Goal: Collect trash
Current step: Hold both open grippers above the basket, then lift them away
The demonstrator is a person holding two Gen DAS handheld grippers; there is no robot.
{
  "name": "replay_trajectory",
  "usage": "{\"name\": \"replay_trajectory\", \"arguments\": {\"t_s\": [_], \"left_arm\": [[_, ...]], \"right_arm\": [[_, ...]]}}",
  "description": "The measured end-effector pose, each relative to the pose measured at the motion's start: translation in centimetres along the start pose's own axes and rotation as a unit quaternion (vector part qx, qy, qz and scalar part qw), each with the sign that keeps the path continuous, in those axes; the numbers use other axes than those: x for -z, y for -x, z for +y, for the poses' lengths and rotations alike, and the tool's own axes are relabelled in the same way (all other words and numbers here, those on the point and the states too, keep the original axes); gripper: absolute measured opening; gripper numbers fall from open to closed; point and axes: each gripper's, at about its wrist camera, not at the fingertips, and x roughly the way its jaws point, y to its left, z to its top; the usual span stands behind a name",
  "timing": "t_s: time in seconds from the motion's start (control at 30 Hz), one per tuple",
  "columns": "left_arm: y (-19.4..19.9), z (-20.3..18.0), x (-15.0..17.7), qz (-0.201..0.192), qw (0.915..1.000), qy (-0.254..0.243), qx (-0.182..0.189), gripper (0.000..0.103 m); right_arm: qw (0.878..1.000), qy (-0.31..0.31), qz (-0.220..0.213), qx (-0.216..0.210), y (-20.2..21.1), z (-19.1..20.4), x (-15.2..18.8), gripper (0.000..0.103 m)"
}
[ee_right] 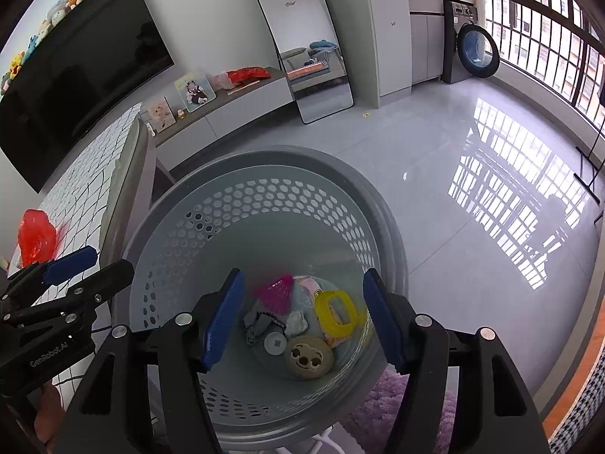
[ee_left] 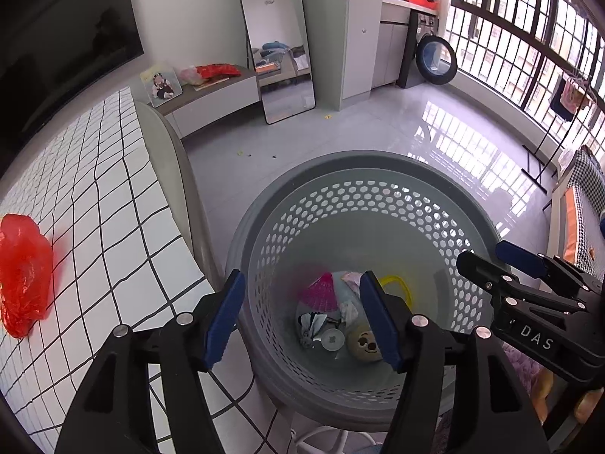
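Note:
A grey perforated basket (ee_left: 355,212) (ee_right: 264,204) stands on the floor beside the table. Inside lie a pink net piece (ee_left: 321,293) (ee_right: 278,293), a yellow ring (ee_right: 336,312) (ee_left: 397,283), a round tan smiley piece (ee_left: 365,344) (ee_right: 308,357), a white cap (ee_right: 274,342) and crumpled scraps. My left gripper (ee_left: 302,321) is open and empty above the basket; it also shows in the right wrist view (ee_right: 89,261). My right gripper (ee_right: 302,317) is open and empty above the basket; it also shows in the left wrist view (ee_left: 487,255). A crumpled red plastic bag (ee_left: 22,272) (ee_right: 36,236) lies on the table.
The table with a white grid cloth (ee_left: 102,196) (ee_right: 87,174) is to the left. Behind are a TV (ee_right: 83,72), a low cabinet (ee_left: 211,98), a leaning mirror (ee_left: 280,38), a washing machine (ee_left: 435,56) and a barred window. A purple rug (ee_right: 401,405) lies near the basket.

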Motion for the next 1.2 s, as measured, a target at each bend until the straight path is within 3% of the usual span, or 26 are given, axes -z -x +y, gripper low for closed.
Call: {"name": "replay_trajectory", "arguments": {"t_s": [0.1,0.2,0.37,0.63,1.2], "left_arm": [[0.3,0.0,0.0,-0.003,1.0000,0.001,0.000,0.063],[0.5,0.3,0.1,-0.005,1.0000,0.005,-0.002,0.070],[0.8,0.6,0.1,-0.007,0.9999,0.008,-0.004,0.072],[1.5,1.2,0.3,-0.015,0.9998,0.013,-0.006,0.086],[4.4,2.4,1.0,-0.047,0.9987,0.018,-0.010,0.092]], "right_arm": [[1.000,0.000,-0.002,-0.001,0.1,0.2,0.0,0.062],[1.000,0.001,-0.003,0.000,0.4,0.2,0.1,0.062],[1.000,0.001,-0.002,0.001,0.5,0.4,0.2,0.062],[1.000,-0.007,-0.011,-0.002,1.3,0.2,0.4,0.067],[1.000,0.002,-0.031,0.004,3.8,1.4,1.0,0.069]]}}
